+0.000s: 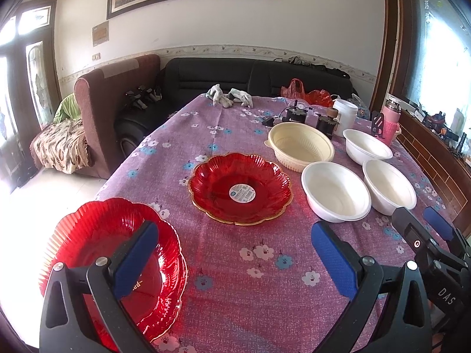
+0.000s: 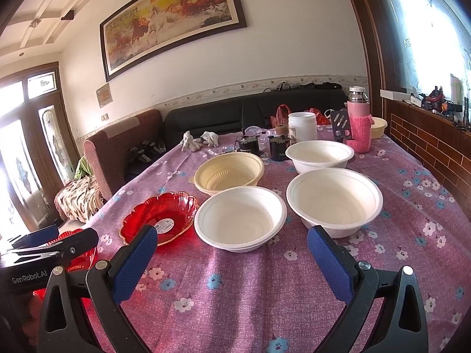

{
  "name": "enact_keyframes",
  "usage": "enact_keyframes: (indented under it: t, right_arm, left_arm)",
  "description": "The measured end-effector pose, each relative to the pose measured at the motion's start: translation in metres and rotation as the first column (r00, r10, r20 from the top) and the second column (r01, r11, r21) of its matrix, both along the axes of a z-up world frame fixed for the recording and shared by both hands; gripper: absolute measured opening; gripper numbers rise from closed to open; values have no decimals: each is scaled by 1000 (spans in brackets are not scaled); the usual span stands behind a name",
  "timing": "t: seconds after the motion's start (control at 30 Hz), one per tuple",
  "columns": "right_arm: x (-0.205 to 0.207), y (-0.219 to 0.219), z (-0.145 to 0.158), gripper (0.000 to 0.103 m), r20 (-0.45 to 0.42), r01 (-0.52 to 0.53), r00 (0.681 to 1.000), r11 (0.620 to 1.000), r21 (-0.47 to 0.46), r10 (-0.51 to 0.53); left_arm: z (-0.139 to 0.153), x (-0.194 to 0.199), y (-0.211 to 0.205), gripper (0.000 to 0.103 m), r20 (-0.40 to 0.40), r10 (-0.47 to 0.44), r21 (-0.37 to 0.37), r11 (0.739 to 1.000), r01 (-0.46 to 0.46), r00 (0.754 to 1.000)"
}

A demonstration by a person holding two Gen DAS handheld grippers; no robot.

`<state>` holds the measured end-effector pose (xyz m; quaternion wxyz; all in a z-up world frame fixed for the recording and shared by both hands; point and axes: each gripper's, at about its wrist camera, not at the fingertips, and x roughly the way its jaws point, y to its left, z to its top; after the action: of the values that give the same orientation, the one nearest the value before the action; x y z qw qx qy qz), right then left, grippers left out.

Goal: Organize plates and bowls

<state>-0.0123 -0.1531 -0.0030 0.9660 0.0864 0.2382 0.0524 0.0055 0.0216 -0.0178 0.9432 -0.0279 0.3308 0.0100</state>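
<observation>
Both grippers, left gripper and right gripper, alike: black plastic finger arms with triangular cut-outs, silver round screws at the pivots, textured blue pads on the inner faces; white lettering "GenRobot.AI" on one body, "DAS" on the other.

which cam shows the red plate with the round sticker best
The left wrist view: the red plate lies central and is seen from above, its scalloped gold rim and sticker whole. The right wrist view shows it smaller and flatter, its near edge cut by the gripper finger.
</observation>
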Motion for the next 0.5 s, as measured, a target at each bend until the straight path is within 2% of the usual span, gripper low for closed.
enact_keyframes:
  t: [0.5]
  right_arm:
    - [-1, 12, 3, 102, -5, -12, 1000, 1000, -16, 12]
  left_arm:
    - [0, -1, 14, 103, -8, 12, -22, 1000, -13, 1000]
